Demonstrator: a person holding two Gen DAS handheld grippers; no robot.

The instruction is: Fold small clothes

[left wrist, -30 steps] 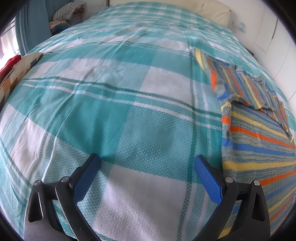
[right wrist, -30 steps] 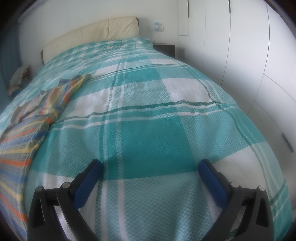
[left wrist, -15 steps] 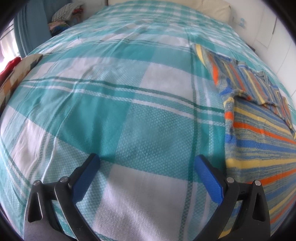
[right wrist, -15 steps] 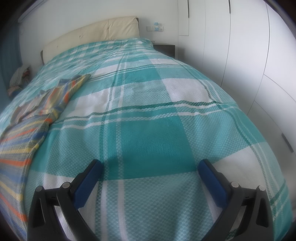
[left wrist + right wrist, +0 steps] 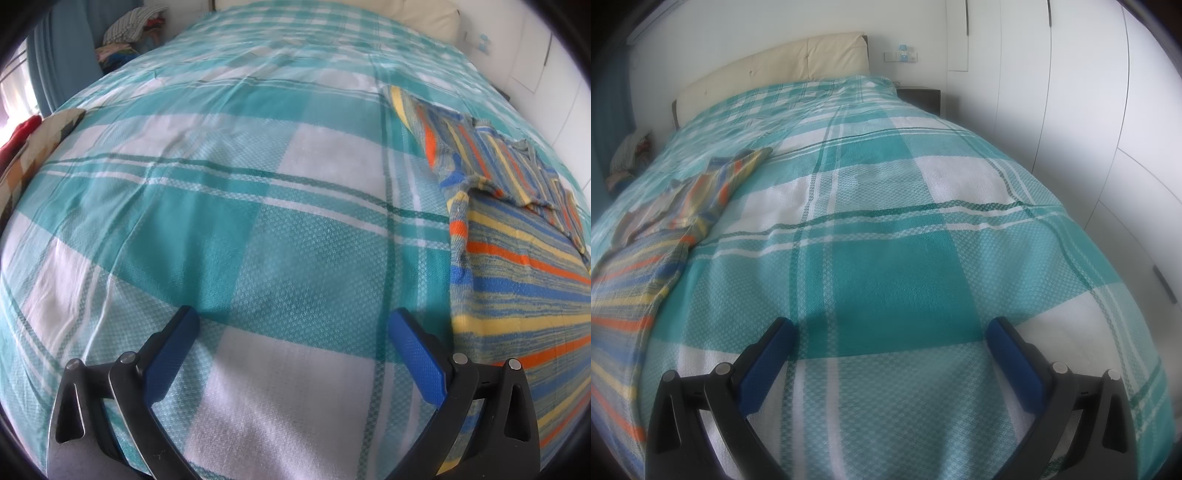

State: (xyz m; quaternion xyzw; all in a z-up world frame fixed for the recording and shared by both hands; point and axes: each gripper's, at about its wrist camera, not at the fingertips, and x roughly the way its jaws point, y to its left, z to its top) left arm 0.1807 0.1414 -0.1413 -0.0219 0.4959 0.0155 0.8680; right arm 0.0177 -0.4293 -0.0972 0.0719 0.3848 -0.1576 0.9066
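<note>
- A clothes pile (image 5: 129,40) was seen at the far left, beside the bed's head end.
- A patterned cushion (image 5: 33,147) was seen at the bed's left edge.
- The left gripper (image 5: 293,325) was held wide, nothing between its blue pads (image 5: 170,354), above the bedspread (image 5: 229,229).
- The striped garment (image 5: 517,266) was laid flat on the bedspread, just right of the left gripper; a sleeve was folded across its upper part.
- The right gripper (image 5: 890,332) was held wide and empty, above bare bedspread, well right of the garment (image 5: 639,269).
- A headboard (image 5: 775,66) was seen at the far end.
- White wardrobe doors (image 5: 1089,110) were seen along the right.
</note>
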